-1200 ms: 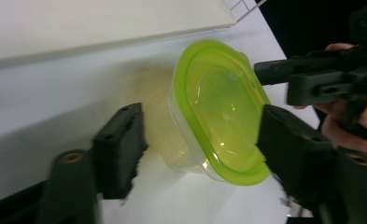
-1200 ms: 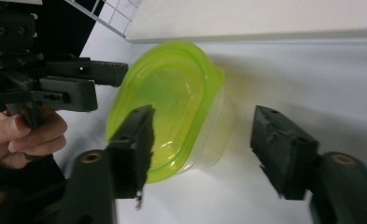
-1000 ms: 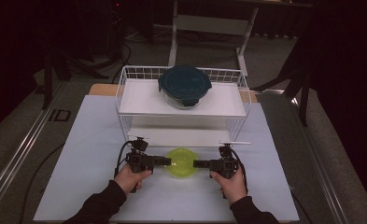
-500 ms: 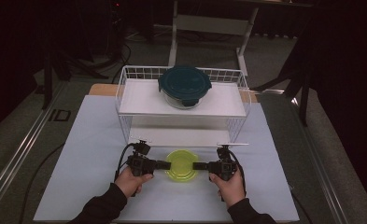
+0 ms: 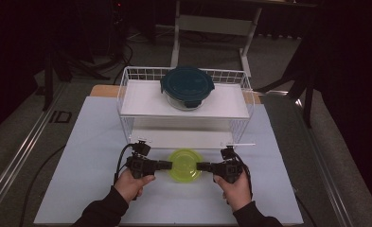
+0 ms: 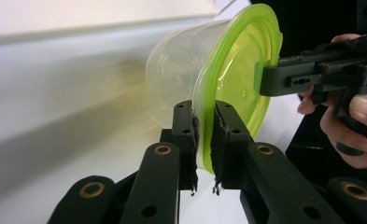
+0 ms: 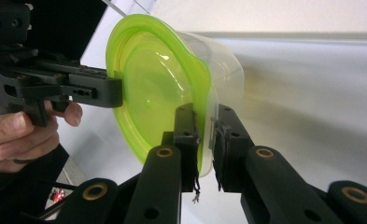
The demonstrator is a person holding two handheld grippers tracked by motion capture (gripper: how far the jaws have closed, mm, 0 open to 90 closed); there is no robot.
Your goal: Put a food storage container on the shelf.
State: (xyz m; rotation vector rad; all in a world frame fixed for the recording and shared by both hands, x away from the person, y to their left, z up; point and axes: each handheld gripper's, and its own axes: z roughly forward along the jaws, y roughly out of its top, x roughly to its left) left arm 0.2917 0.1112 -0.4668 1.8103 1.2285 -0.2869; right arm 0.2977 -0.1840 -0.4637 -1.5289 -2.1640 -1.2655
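Gripping tub (image 5: 185, 165) rim from both sides: left gripper (image 5: 170, 165) pinches left edge of green lid (image 6: 239, 79), right gripper (image 5: 199, 166) pinches right edge. Both sets of jaws just closed down onto rim; second ago they stood wider beside it. Tub now raised slightly off white table (image 5: 79, 156), lower in high view than before, just in front of wire rack (image 5: 127, 101). Dark-lidded bowl (image 5: 187, 86) on rack's top shelf unchanged.
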